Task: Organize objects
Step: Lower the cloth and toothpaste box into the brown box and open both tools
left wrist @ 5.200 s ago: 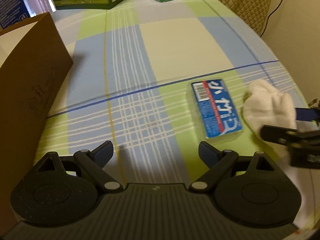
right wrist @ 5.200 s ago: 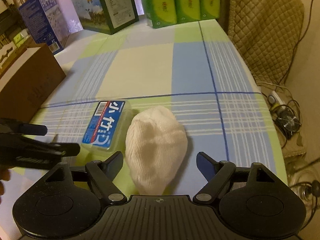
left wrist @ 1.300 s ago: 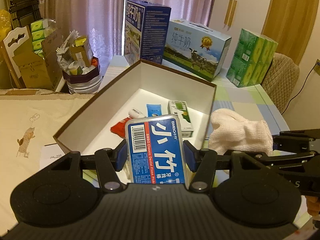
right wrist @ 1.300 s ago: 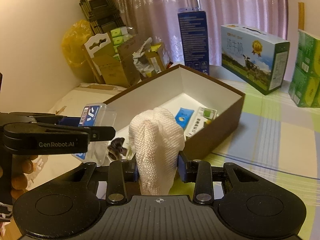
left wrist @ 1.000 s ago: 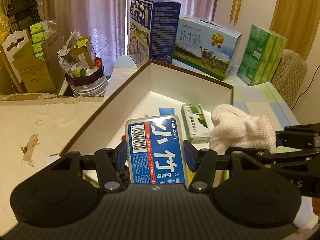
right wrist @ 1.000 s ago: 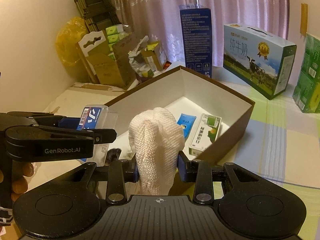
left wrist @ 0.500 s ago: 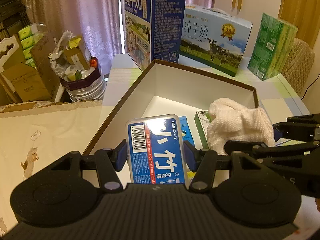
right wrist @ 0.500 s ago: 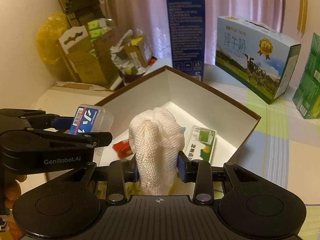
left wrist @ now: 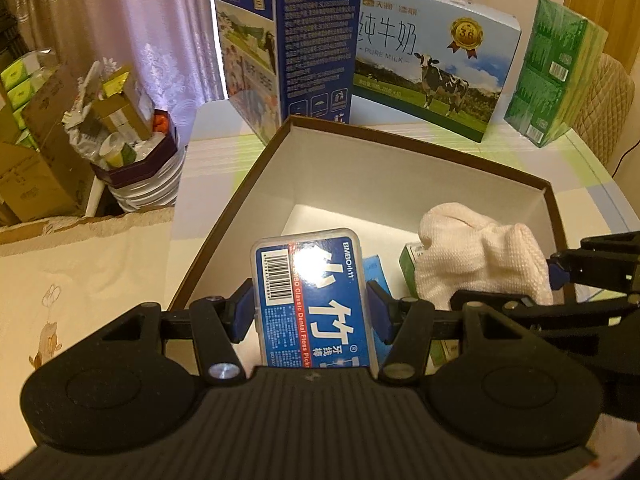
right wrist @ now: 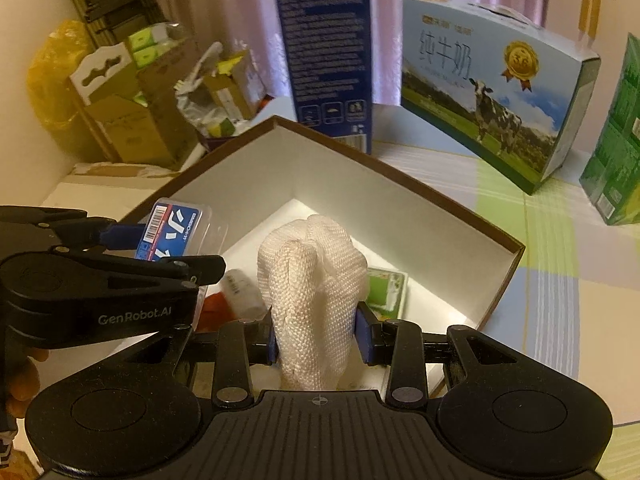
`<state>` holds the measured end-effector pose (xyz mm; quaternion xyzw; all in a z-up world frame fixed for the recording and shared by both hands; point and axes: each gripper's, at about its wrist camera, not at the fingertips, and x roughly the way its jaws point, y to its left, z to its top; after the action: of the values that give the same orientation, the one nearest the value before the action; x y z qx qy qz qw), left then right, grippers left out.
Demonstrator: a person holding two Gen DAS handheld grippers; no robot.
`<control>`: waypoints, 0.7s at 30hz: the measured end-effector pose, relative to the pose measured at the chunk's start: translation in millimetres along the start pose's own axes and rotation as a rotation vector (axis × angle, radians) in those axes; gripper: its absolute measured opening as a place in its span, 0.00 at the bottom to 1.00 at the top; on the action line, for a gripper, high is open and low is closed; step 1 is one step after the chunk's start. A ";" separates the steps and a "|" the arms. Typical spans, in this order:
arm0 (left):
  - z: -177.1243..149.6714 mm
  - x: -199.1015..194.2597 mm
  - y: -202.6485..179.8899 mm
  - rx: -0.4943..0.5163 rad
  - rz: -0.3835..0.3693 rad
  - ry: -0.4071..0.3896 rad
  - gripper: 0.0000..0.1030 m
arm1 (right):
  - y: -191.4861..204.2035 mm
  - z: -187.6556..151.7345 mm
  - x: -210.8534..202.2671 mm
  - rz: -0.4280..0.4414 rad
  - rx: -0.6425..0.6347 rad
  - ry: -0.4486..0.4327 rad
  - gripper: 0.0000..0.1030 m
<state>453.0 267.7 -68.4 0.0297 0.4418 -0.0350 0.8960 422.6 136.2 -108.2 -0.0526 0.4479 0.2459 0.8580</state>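
Observation:
My left gripper is shut on a blue dental floss box, held flat above the near edge of the open brown box. Beside it on the right, my right gripper is shut on a bunched white cloth, also over the brown box. The cloth shows at the right of the left wrist view. In the right wrist view the floss box and the left gripper sit at the left. Inside lie a green carton, a blue packet and a red item.
Behind the brown box stand a tall blue carton, a milk carton with a cow picture and green packs. Cardboard boxes and a tub of clutter fill the left beyond the table. A hand holds the left gripper.
Both grippers took up their objects from the table, carried them to the brown box, and in the last second moved forward and lower over its opening. Both stay shut.

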 end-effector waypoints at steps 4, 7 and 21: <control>10.3 18.4 -3.5 0.016 -0.007 0.010 0.52 | -8.3 7.1 10.9 -0.018 0.016 0.007 0.32; 15.5 28.2 -3.9 0.025 -0.009 0.009 0.53 | -14.4 11.3 17.3 -0.022 0.027 0.010 0.33; 13.5 16.4 11.1 -0.019 0.005 0.004 0.69 | -17.8 21.4 30.3 0.016 0.030 -0.009 0.33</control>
<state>474.6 277.0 -72.9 0.0226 0.4438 -0.0286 0.8954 461.3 138.6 -121.9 -0.0351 0.4483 0.2460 0.8586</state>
